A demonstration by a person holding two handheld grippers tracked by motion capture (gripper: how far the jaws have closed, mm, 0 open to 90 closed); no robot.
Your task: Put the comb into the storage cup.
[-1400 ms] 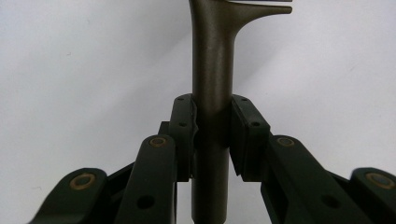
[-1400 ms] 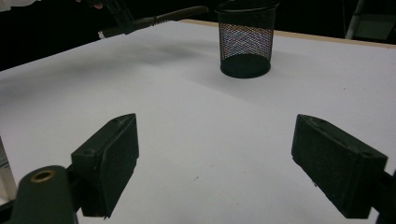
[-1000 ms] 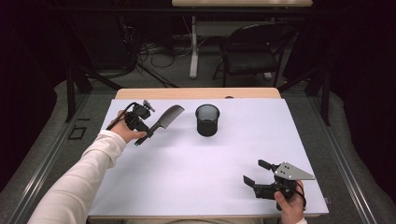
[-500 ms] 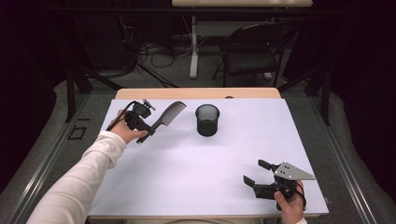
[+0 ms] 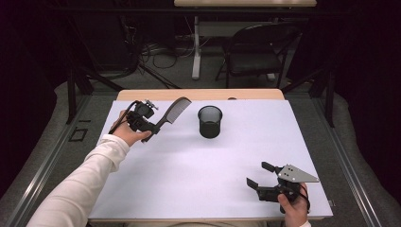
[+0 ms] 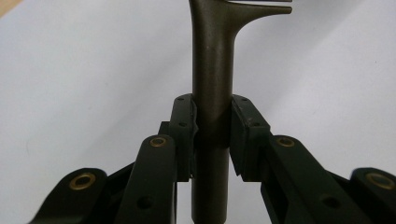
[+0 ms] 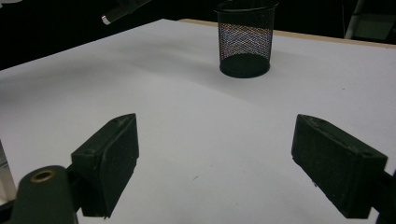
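Note:
A dark comb (image 5: 176, 109) hangs above the far left of the white table (image 5: 189, 184), its toothed head pointing toward the black mesh cup (image 5: 210, 121). My left gripper (image 5: 155, 126) is shut on the comb's handle. In the left gripper view the pads (image 6: 184, 126) press on both sides of the handle (image 6: 212, 70), and the teeth start at the top edge. My right gripper (image 5: 257, 173) rests near the table's front right corner, open, with nothing between its fingers. In the right gripper view its jaws (image 7: 215, 158) stand wide apart over bare table, and the mesh cup (image 7: 245, 39) stands upright farther off.
The table's wooden far edge (image 5: 198, 94) shows beyond the white cover. A black chair (image 5: 257, 52) and cables sit on the floor behind the table. The cup stands alone in the middle of the far half.
The comb's head has risen slightly and shifted a little toward the far side in the left gripper's hold. The right gripper has not moved.

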